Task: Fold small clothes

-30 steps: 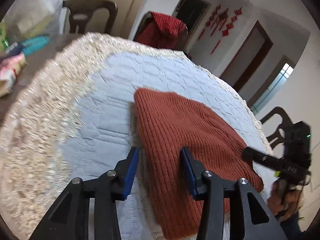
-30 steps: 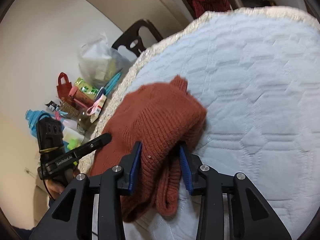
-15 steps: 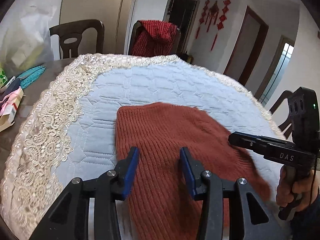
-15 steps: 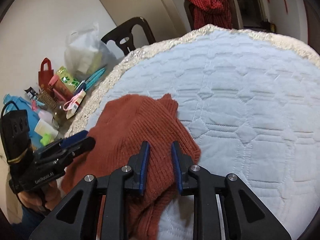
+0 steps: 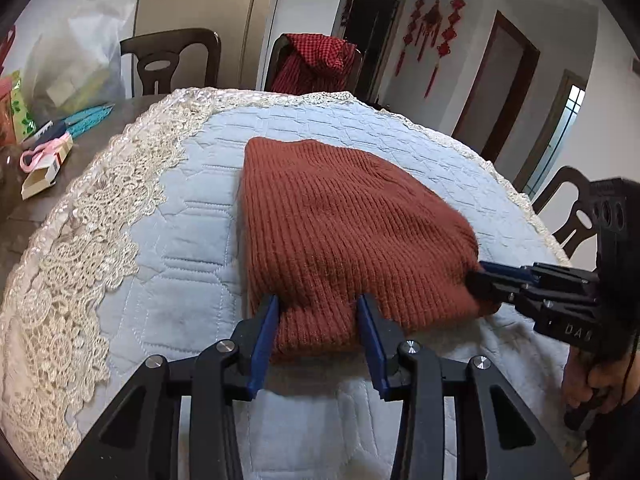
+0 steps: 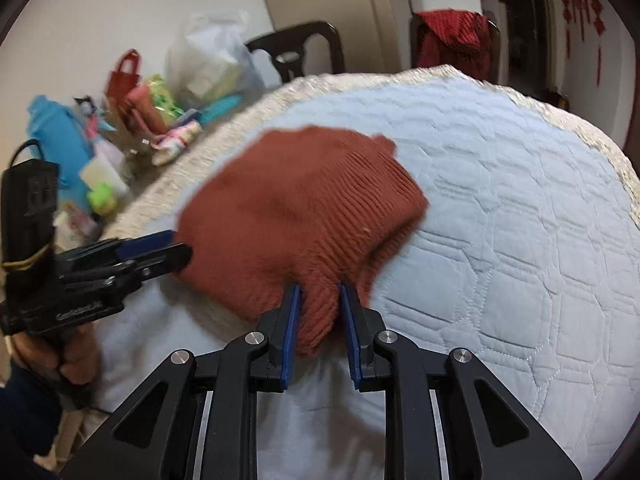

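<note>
Both claws grip rust knit garment [image 5: 340, 232] | left claw [image 5: 318, 312] | right claw [image 6: 320, 296] just narrowed | near hem hidden

Each wrist camera looks steeply down along its own gripper, close over the bench's near edge. Both views share the rust knit garment [image 5: 348, 232] [image 6: 304, 208] and each shows the opposite gripper.

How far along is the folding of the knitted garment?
Done: the rust knit garment lies doubled on the quilted cloth. In hand: the left gripper and right gripper each pinch its near edge. Left: whether another fold follows is unclear.
</note>
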Tool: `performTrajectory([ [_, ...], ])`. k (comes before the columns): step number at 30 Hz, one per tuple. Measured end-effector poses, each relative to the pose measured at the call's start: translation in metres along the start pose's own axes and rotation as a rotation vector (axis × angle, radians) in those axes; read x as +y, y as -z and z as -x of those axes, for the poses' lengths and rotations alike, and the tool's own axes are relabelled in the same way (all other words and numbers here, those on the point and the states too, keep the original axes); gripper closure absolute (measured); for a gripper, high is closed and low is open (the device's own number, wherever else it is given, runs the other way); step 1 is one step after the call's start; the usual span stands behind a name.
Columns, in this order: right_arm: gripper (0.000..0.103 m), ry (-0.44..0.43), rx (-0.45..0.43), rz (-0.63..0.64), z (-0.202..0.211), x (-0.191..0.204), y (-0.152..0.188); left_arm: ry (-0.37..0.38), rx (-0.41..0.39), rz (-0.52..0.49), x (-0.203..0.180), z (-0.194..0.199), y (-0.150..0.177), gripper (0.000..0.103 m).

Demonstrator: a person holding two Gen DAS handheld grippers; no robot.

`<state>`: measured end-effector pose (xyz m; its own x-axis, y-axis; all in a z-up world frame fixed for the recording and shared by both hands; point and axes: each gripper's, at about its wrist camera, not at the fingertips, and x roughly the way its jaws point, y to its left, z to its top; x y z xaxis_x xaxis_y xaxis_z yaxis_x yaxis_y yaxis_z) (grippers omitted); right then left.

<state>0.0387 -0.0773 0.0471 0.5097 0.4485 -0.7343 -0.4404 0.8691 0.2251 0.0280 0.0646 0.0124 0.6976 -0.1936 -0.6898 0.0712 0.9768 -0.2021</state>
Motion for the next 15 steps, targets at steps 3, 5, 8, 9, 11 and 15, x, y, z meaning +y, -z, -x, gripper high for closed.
performTrajectory([
  [3, 0.082, -0.012, -0.011, -0.024, -0.001, -0.006, -0.002, 0.002, -0.001, 0.011, 0.000, 0.005, 0.000, 0.060],
  [5, 0.082, -0.003, -0.013, -0.016, 0.003, -0.003, -0.001, -0.010, -0.006, 0.011, -0.001, 0.011, 0.003, 0.060],
  [8, 0.082, -0.010, -0.023, -0.026, 0.015, 0.000, 0.005, -0.031, -0.009, 0.013, -0.001, 0.021, 0.007, 0.060],
  [9, 0.082, -0.008, -0.028, -0.030, 0.018, 0.001, 0.006, -0.039, -0.011, 0.012, -0.002, 0.024, 0.008, 0.060],
  [11, 0.082, -0.002, -0.041, -0.034, 0.026, 0.003, 0.009, -0.070, -0.011, 0.001, -0.004, 0.027, 0.011, 0.060],
  [15, 0.081, 0.020, -0.045, -0.029, 0.033, 0.010, 0.015, -0.108, -0.006, -0.008, -0.008, 0.032, 0.019, 0.054],
])
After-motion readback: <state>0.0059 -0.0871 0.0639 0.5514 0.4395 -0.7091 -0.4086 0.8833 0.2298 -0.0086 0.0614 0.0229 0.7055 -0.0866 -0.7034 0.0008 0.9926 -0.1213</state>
